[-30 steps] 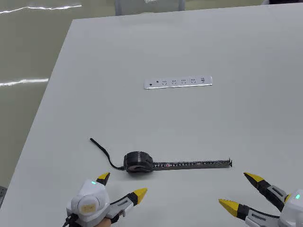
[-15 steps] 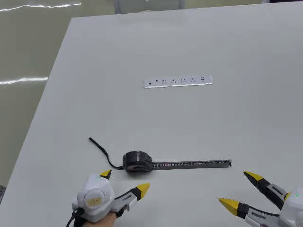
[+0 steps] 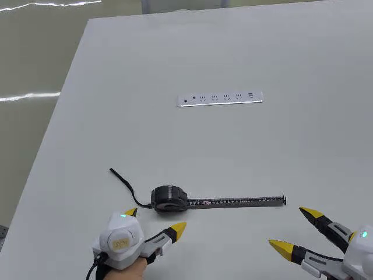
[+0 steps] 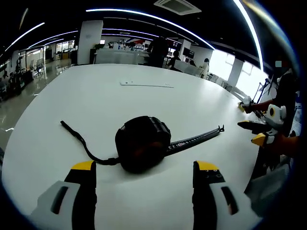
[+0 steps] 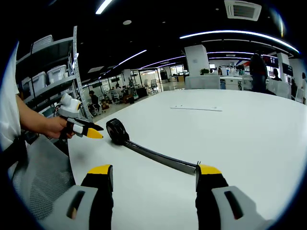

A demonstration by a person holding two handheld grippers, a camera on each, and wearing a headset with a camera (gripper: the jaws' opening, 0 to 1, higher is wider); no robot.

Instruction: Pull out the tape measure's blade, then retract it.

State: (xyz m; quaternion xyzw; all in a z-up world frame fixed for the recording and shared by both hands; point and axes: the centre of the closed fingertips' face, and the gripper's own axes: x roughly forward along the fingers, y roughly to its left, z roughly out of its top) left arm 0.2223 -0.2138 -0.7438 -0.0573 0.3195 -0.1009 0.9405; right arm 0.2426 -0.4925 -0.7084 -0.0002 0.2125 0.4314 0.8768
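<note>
Tape measure (image 3: 169, 199) blade (image 3: 236, 202) out on table (image 3: 175, 58); power strip (image 3: 220, 98) beyond; left tongs (image 3: 155, 219), right tongs (image 3: 291, 228) agape, empty.

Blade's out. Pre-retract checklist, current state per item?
1. Blade out, flat on the table: ok.
2. Left gripper open, tape measure case ahead between its jaws, untouched: ok.
3. Right gripper open, near the end hook, apart from it: ok.
4. Blade lock state: cannot tell.
5. Wrist strap clear of left jaws: cannot tell, it runs close by one tip.
6. Power strip well away from blade: ok.
</note>
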